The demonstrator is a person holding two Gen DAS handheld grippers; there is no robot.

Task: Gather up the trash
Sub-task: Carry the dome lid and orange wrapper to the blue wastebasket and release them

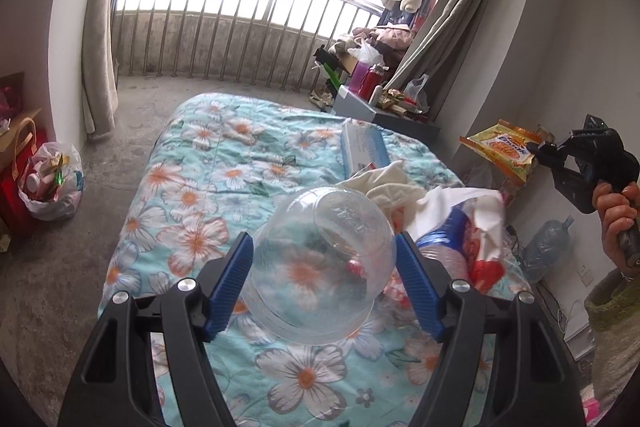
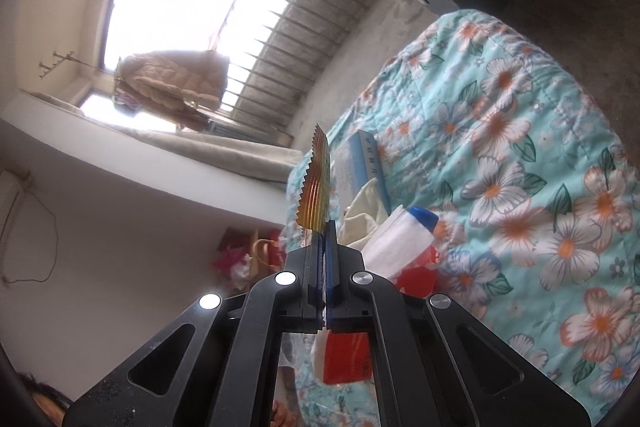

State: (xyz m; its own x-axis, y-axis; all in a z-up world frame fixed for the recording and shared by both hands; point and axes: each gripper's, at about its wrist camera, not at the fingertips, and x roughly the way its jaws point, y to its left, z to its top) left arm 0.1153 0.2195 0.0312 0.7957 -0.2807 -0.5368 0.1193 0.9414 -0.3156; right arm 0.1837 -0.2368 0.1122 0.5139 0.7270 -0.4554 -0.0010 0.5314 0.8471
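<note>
Left hand-held gripper [image 1: 324,259] clamps the clear, thin plastic bowl [image 1: 320,267] by its sides above the floral-quilted bed [image 1: 224,163]: light, slick, crushable. Right hand-held gripper [image 2: 324,227], closed, pinches the yellow-orange crinkly snack wrapper [image 2: 318,179] at its edge, beside the bed.

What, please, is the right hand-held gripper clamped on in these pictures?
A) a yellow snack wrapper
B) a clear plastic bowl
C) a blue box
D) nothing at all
A: the right hand-held gripper has its jaws shut on the serrated edge of the yellow snack wrapper, which the left wrist view shows hanging from it beside the bed.
</note>
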